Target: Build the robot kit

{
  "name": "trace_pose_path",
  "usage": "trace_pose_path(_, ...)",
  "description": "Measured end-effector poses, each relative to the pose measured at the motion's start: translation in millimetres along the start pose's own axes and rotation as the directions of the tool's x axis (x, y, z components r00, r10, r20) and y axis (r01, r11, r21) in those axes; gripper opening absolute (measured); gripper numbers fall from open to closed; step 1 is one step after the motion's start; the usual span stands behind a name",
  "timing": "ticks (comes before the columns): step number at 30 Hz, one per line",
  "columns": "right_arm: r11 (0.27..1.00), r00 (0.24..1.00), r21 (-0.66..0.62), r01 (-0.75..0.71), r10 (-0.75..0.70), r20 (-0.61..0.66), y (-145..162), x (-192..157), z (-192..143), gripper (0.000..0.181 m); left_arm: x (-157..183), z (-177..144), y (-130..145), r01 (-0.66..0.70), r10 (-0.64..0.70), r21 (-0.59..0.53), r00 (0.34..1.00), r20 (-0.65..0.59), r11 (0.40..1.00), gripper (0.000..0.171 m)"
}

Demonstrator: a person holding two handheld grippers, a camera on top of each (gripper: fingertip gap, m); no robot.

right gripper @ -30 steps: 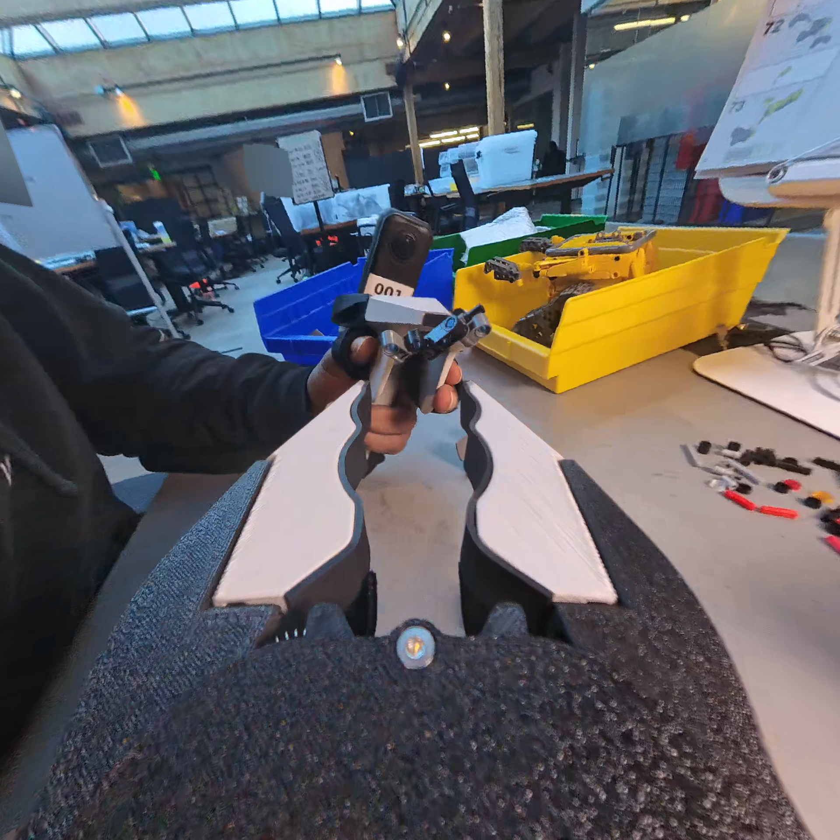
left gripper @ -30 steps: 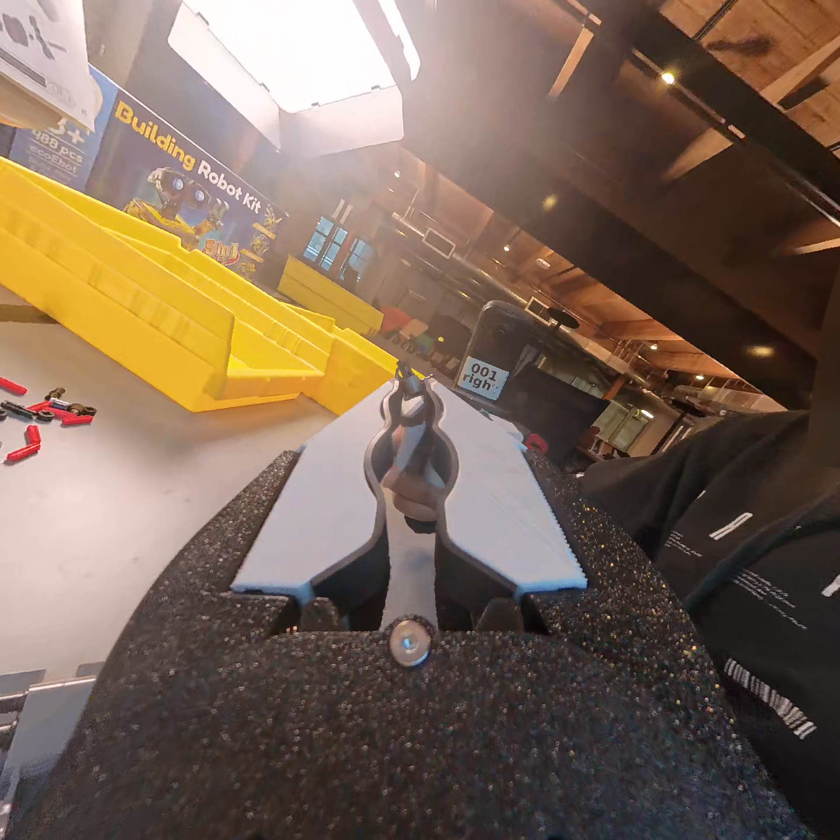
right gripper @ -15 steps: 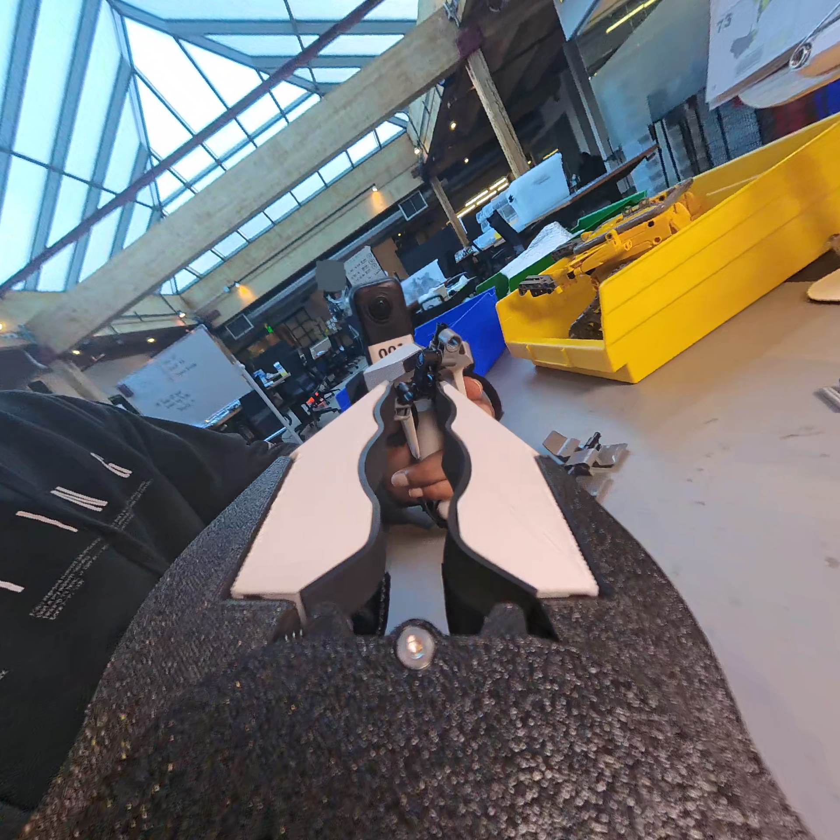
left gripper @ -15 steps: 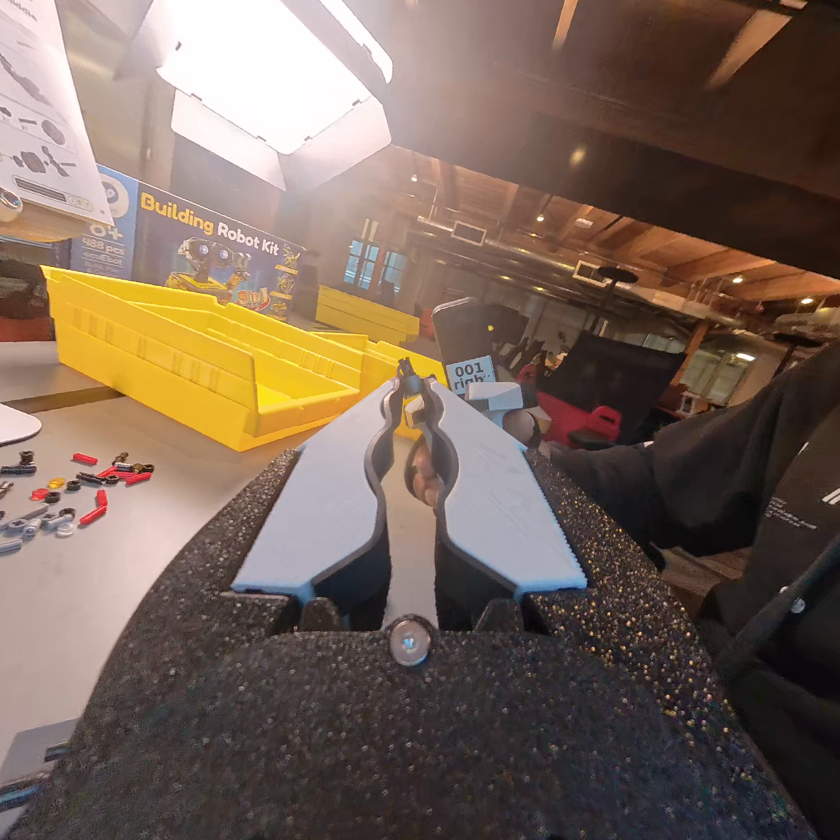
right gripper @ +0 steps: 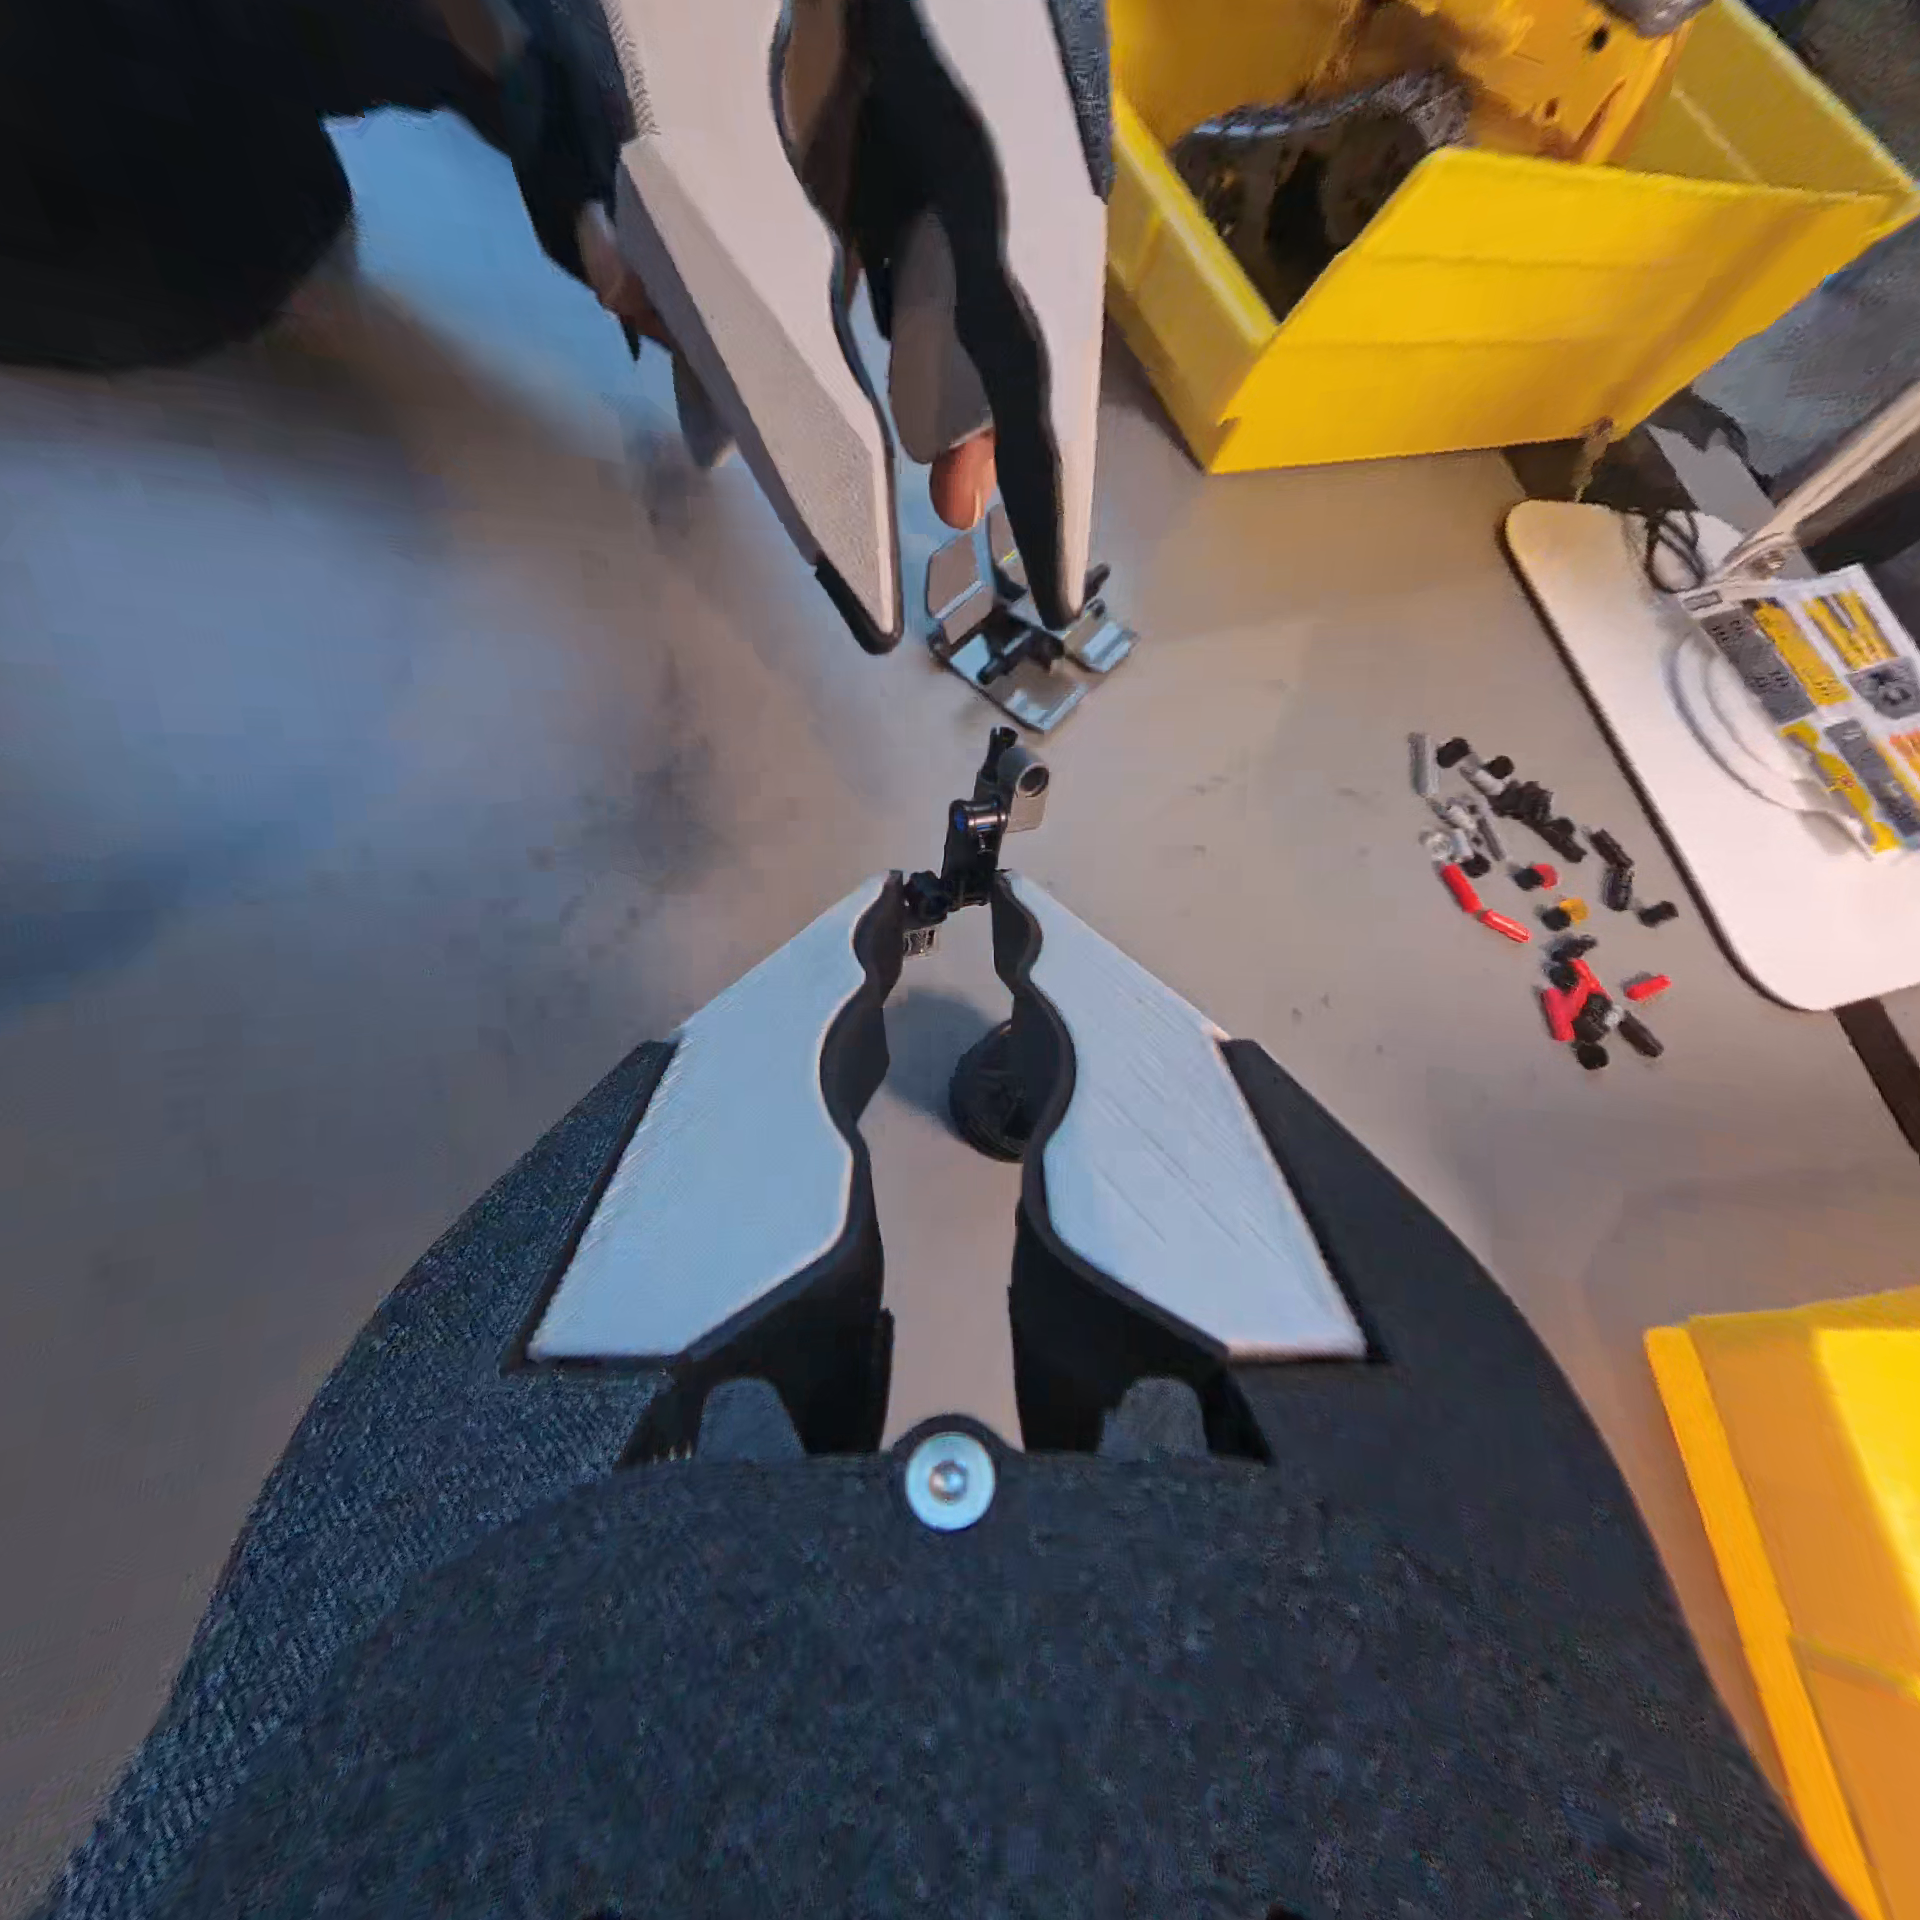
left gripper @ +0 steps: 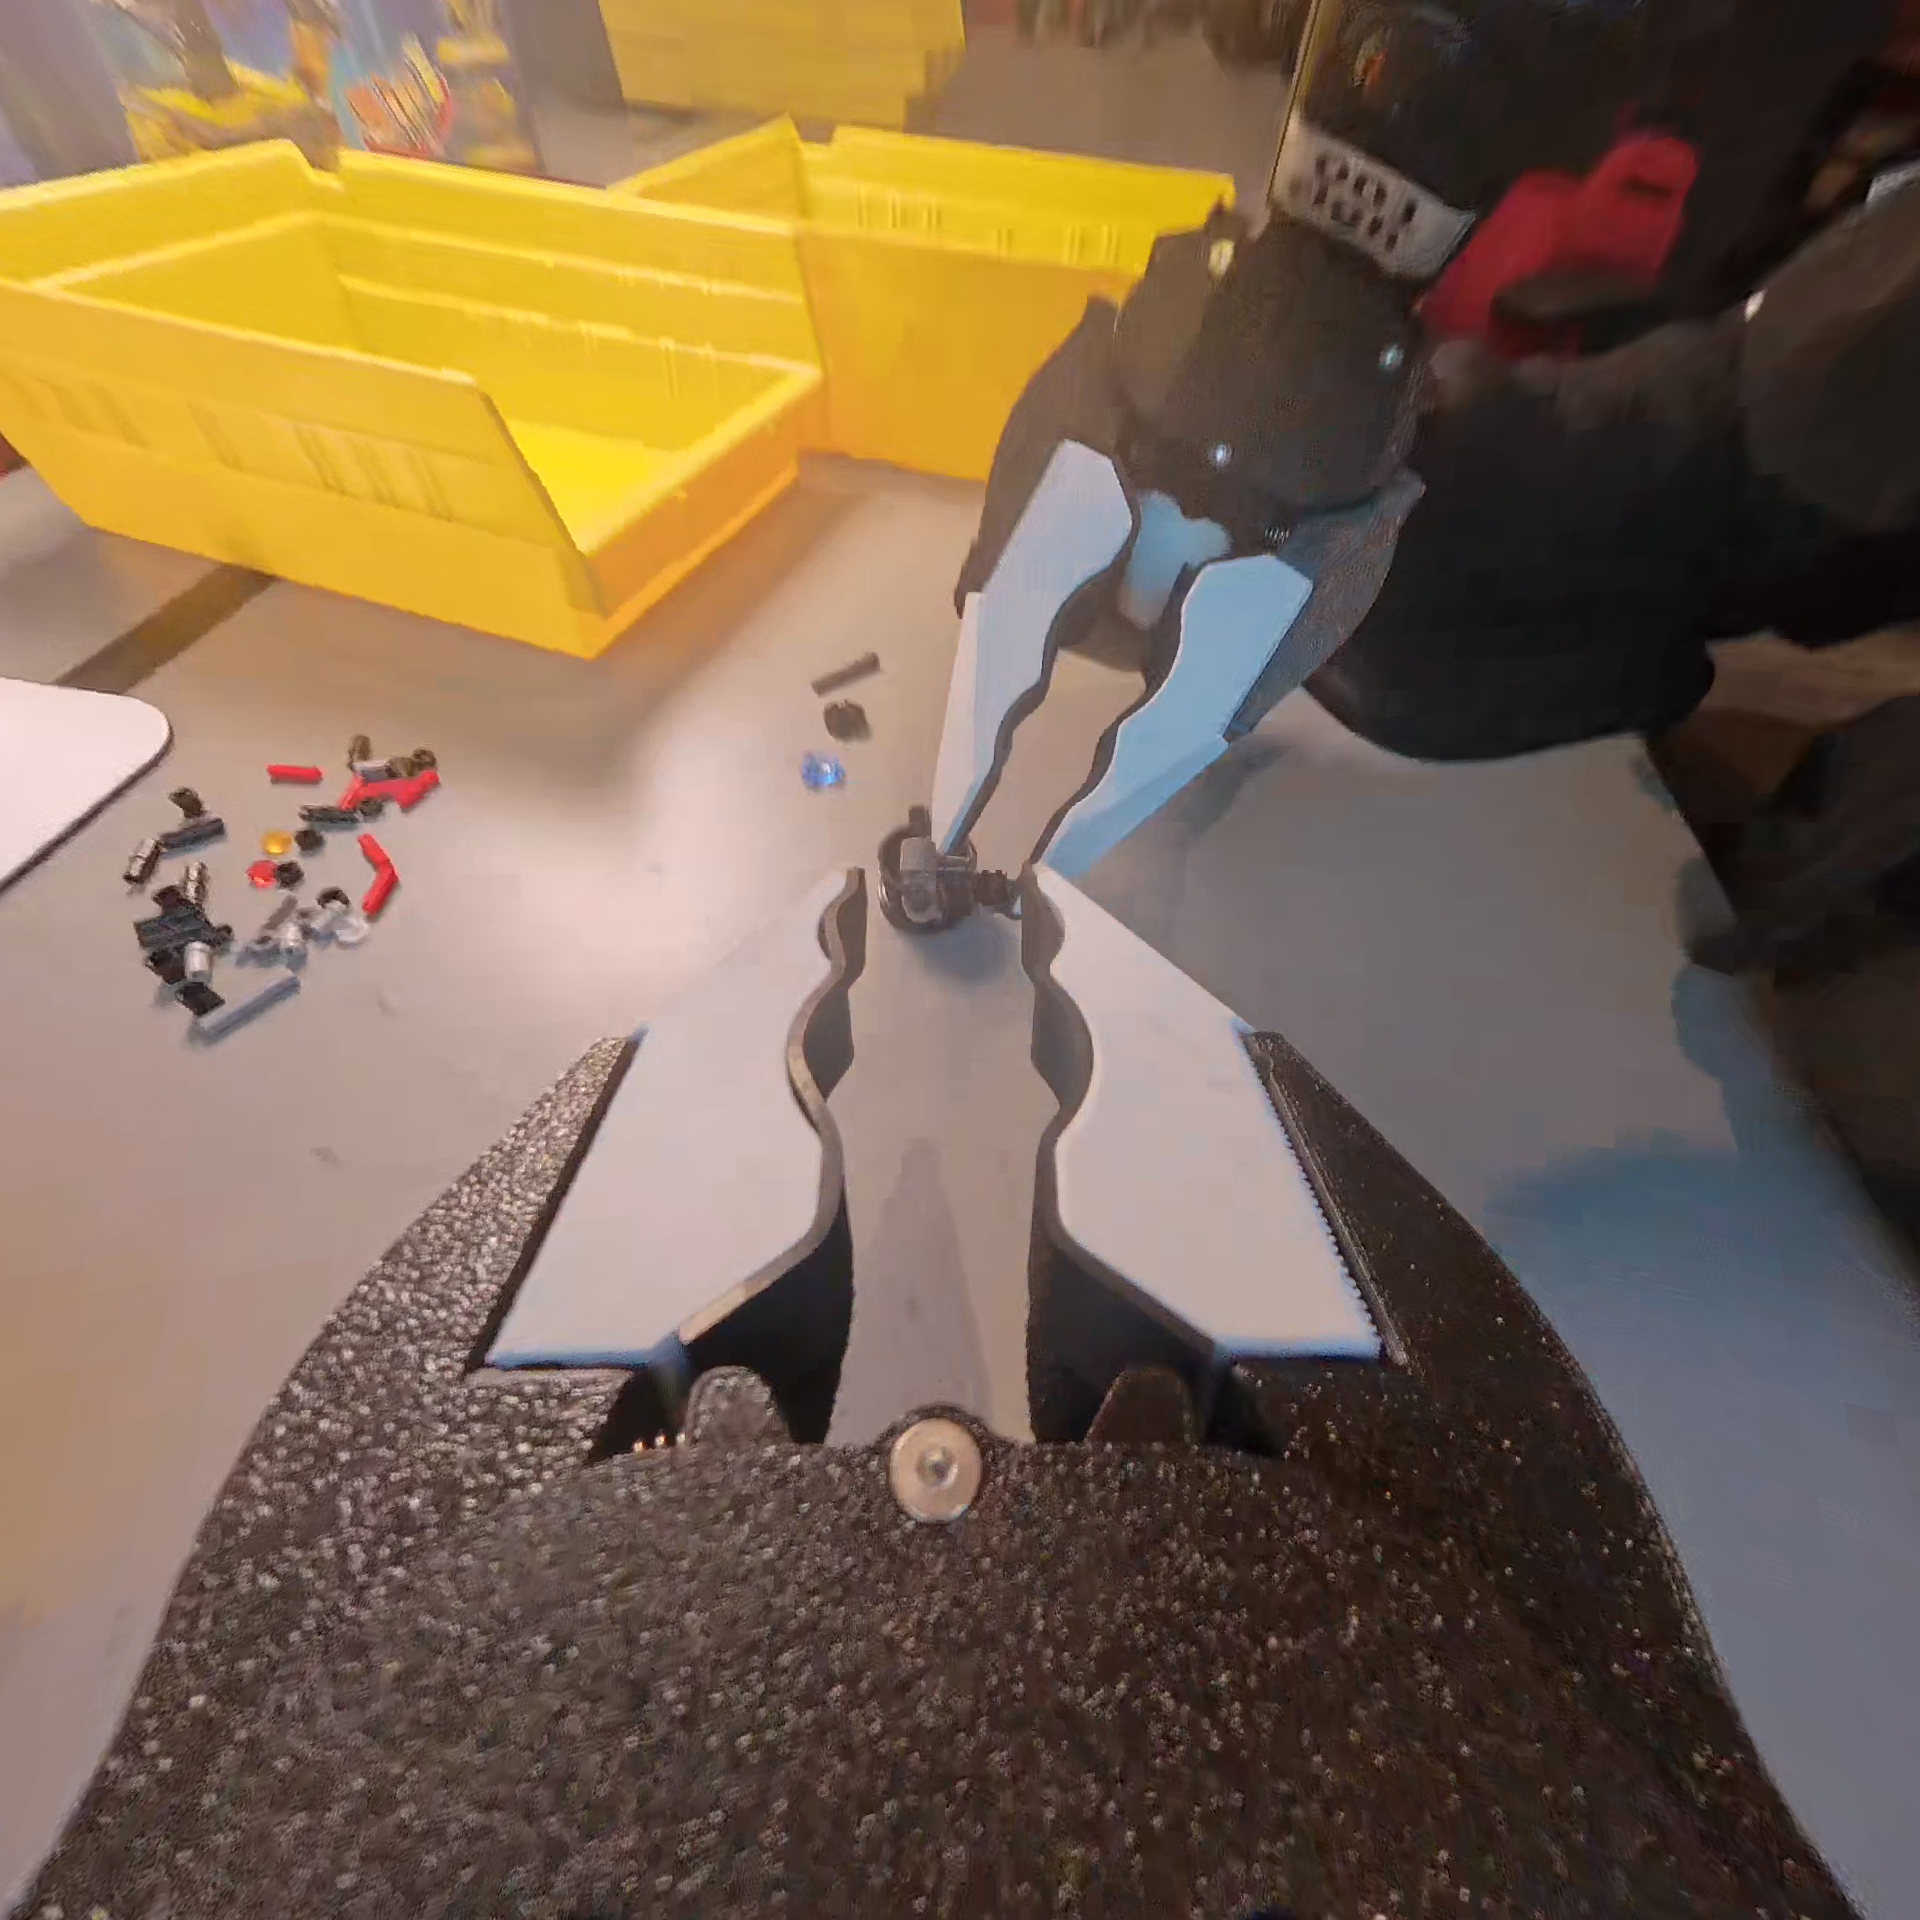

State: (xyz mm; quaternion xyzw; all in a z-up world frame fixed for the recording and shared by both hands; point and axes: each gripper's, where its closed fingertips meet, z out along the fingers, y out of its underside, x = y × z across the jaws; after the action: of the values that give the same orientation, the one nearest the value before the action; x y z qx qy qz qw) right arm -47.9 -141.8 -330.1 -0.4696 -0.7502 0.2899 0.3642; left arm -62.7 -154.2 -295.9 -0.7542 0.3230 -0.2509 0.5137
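Both grippers have tipped down from mid-air toward the grey table (left gripper: 520, 1091). Left gripper (left gripper: 945, 894): was clamped on the small black-and-grey assembly (right gripper: 977, 831), now stands with jaws parted and holds nothing. Right gripper (right gripper: 945, 894): jaws narrow, pinching the assembly's black end just above the table. A black wheel (right gripper: 992, 1101) lies beneath the right fingers. The left tips hang at a grey plate piece (right gripper: 1023, 644); contact cannot be told. Loose parts (left gripper: 281, 873) and a yellow bin (left gripper: 416, 416) sit well apart.

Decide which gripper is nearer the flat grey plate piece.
Left. The left gripper hangs over the grey plate piece; the right gripper stands apart, gripping a black linkage.
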Motion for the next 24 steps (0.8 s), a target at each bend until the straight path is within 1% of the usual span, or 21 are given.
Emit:
trace_pose_path(2, 0.998, 0.998, -0.051, 0.044, -0.042, 0.041, 6.5, -13.7, 7.3, 0.017, 3.5, 8.5, 17.9, -0.012, 0.011, -0.095, 1.000, -0.007, 0.995, 0.029)
trace_pose_path(5, 0.988, 0.992, -0.101, 0.116, -0.110, 0.058, 13.8, -23.3, 13.2, 0.017, 13.1, 21.3, 40.5, -0.016, 0.007, -0.205, 0.999, -0.045, 0.979, 0.027)
trace_pose_path(8, 0.981, 0.985, -0.104, 0.164, -0.156, 0.077, 15.5, -29.4, 14.9, 0.017, 14.9, 28.3, 59.2, -0.067, 0.058, -0.298, 0.998, -0.040, 0.952, 0.016)
trace_pose_path(10, 0.976, 0.980, -0.108, 0.191, -0.184, 0.074, 17.7, -29.4, 15.7, 0.017, 14.8, 29.1, 61.5, -0.083, 0.075, -0.313, 0.996, -0.037, 0.946, 0.016)
trace_pose_path(13, 0.979, 0.979, -0.070, 0.193, -0.188, 0.074, 13.1, -28.6, 14.2, 0.016, 13.8, 25.9, 64.4, -0.098, 0.089, -0.330, 0.995, -0.041, 0.939, 0.016)
trace_pose_path(14, 0.981, 0.980, -0.051, 0.187, -0.183, 0.075, 10.8, -28.1, 12.4, 0.016, 11.8, 24.6, 67.9, -0.109, 0.103, -0.345, 0.994, -0.036, 0.932, 0.015)
trace_pose_path(17, 0.990, 0.985, -0.003, 0.141, -0.140, 0.099, 6.1, -24.9, 5.6, 0.022, 8.3, 23.1, 77.4, -0.129, 0.127, -0.382, 0.991, -0.032, 0.915, 0.015)
trace_pose_path(19, 0.995, 0.988, 0.013, 0.098, -0.099, 0.121, 5.8, -21.7, 1.1, 0.026, 6.2, 22.6, 77.8, -0.136, 0.139, -0.386, 0.990, -0.021, 0.912, 0.006)
trace_pose_path(20, 0.996, 0.988, 0.015, 0.090, -0.091, 0.125, 6.9, -19.5, -0.7, 0.027, 6.2, 22.1, 78.2, -0.145, 0.148, -0.390, 0.989, -0.022, 0.909, 0.006)
trace_pose_path(24, 0.998, 0.991, 0.025, 0.061, -0.063, 0.115, 10.0, -8.4, -7.1, 0.027, 4.8, 19.3, 78.4, -0.139, 0.146, -0.407, 0.989, -0.013, 0.903, 0.021)
